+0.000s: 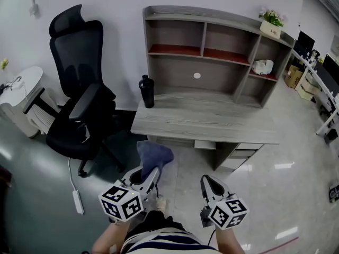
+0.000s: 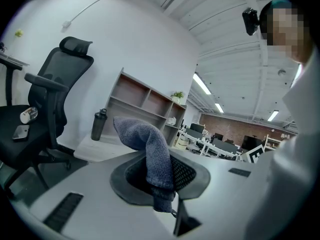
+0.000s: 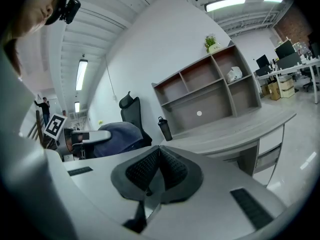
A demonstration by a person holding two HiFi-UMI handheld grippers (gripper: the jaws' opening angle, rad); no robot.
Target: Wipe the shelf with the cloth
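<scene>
A blue-grey cloth [image 1: 154, 156] [image 2: 150, 149] is pinched in my left gripper [image 1: 150, 174] [image 2: 159, 176], folding up over the jaws and hanging in front of the desk edge. My right gripper [image 1: 207, 184] [image 3: 156, 170] is shut with nothing between its jaws, held beside the left one over the floor. The grey shelf unit [image 1: 212, 52] [image 2: 137, 101] [image 3: 210, 86] stands on the wooden desk [image 1: 206, 121] ahead, with red-lined upper compartments. From the right gripper view the cloth [image 3: 117, 136] shows at the left.
A black bottle [image 1: 146, 91] stands on the desk's left end. A black office chair [image 1: 79, 97] is left of the desk. A potted plant [image 1: 271, 21] tops the shelf and a white object [image 1: 262, 66] sits in its right compartment. Other desks line the right wall.
</scene>
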